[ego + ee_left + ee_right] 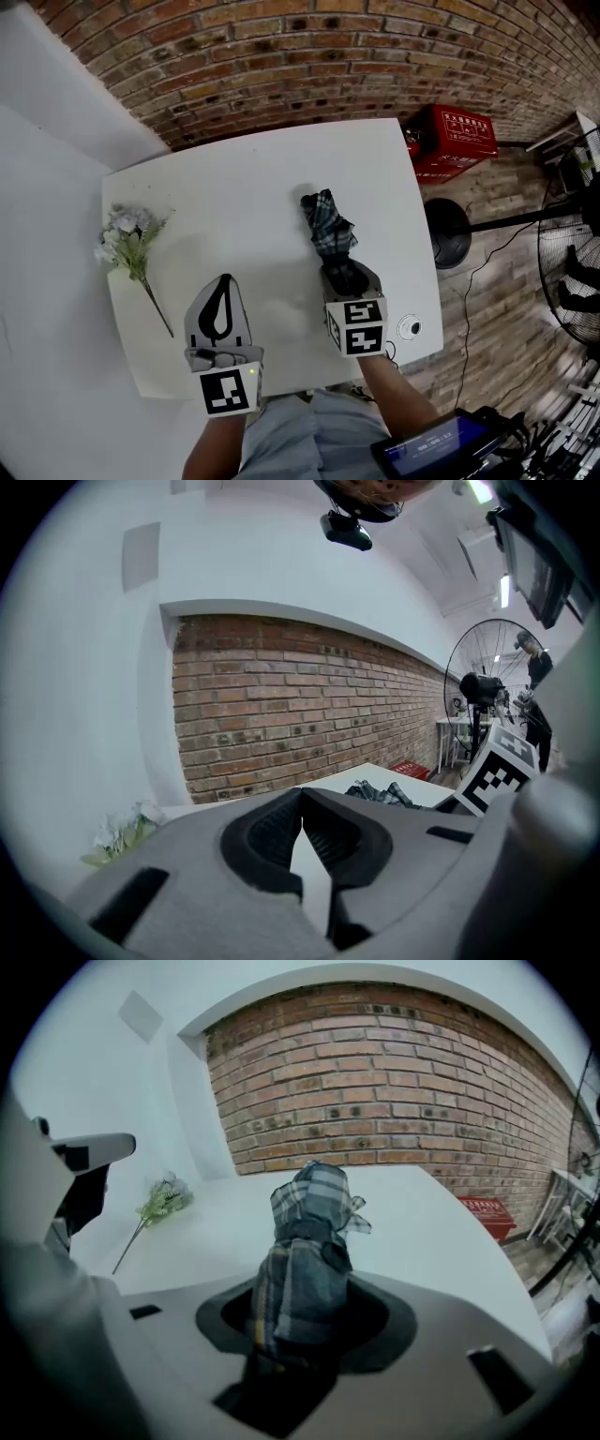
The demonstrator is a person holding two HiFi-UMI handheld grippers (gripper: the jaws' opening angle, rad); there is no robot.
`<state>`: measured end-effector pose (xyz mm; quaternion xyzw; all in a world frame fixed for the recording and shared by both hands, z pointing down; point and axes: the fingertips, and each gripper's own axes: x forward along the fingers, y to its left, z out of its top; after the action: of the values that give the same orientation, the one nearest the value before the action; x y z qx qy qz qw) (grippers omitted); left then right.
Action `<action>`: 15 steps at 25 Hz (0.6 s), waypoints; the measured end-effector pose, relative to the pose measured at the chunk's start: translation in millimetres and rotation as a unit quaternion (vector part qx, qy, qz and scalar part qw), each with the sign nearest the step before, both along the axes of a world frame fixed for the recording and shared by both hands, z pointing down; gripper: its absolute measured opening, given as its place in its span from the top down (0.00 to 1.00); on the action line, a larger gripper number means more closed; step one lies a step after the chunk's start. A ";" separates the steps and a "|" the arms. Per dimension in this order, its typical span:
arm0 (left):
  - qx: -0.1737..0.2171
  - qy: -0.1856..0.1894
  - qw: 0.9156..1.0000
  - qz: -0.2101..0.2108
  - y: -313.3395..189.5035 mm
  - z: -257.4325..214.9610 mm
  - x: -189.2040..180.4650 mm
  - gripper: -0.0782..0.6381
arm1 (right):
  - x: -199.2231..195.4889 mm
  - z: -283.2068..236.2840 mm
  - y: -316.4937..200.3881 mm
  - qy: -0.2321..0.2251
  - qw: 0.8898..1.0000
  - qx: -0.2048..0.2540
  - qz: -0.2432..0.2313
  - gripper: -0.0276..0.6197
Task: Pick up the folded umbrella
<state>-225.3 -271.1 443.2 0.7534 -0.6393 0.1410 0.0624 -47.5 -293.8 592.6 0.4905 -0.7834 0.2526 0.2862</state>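
The folded umbrella [328,230], grey and black plaid, lies at centre right of the head view over the white table [253,178], its near end tucked between the jaws of the right gripper [345,278]. In the right gripper view those jaws stand partway apart and clamp the bundle's lower half from both sides, with the fabric tip poking past them toward the brick wall. At lower left, the left gripper [225,281] has its tips pressed together on nothing, well apart from the umbrella
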 end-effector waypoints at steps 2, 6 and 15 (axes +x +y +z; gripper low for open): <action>0.000 -0.002 1.000 -0.002 2.1 -4.9 1.6 0.88 | 0.7 -6.7 0.4 -0.005 1.000 0.005 -0.003 0.67; 0.008 -0.003 1.000 -0.004 3.6 -11.1 4.9 0.88 | -0.4 -17.4 -0.9 -0.016 1.000 0.018 -0.007 0.67; 0.020 -0.007 1.000 -0.007 13.9 -26.0 12.7 0.88 | 2.1 -45.2 1.0 -0.027 0.998 0.047 -0.014 0.67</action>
<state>-212.7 -257.2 417.2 0.7491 -0.6473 0.1335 0.0438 -45.4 -292.9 547.4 0.4852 -0.8087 0.2247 0.2450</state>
